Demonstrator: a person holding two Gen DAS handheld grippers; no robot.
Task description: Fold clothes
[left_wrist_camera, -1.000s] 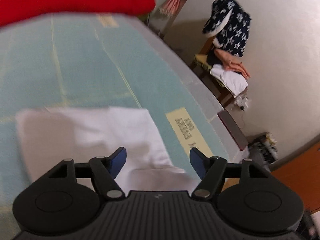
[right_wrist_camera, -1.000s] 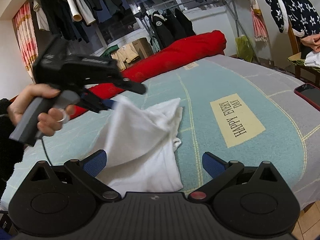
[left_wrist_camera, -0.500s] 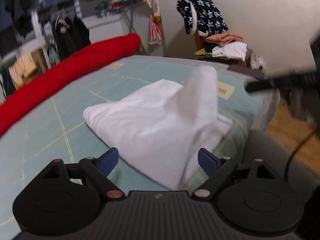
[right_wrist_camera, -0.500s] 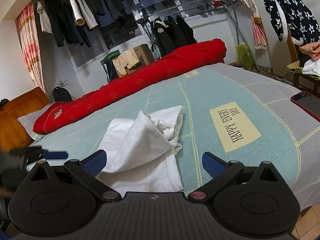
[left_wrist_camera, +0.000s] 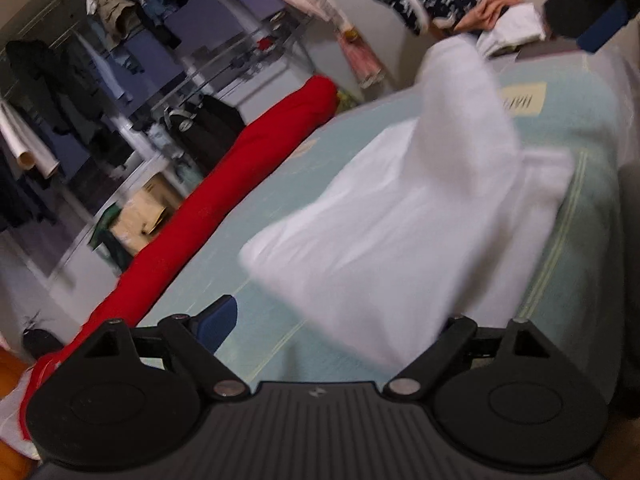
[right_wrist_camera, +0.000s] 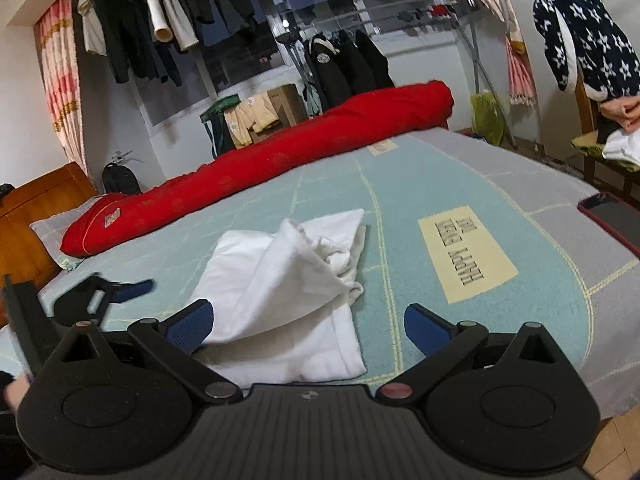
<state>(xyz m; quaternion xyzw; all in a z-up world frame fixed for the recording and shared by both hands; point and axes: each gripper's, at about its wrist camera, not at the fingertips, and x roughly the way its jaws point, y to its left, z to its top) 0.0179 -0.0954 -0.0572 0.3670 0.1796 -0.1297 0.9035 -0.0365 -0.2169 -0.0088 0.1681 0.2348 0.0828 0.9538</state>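
Centrally, a soft white garment (right_wrist_camera: 288, 280), loosely bunched with one peaked fold, lay on the teal patterned bedspread (right_wrist_camera: 440, 184) before a long red bolster (right_wrist_camera: 260, 172). Both the right gripper (right_wrist_camera: 308, 322) and left gripper (left_wrist_camera: 332, 320) stood wide, holding nothing.

left gripper (right_wrist_camera: 120, 290): fingers apart, holding nothing, low on the left side | right gripper (right_wrist_camera: 308, 322): blue fingers (right_wrist_camera: 190, 322) spread wide, holding nothing, pointing forward
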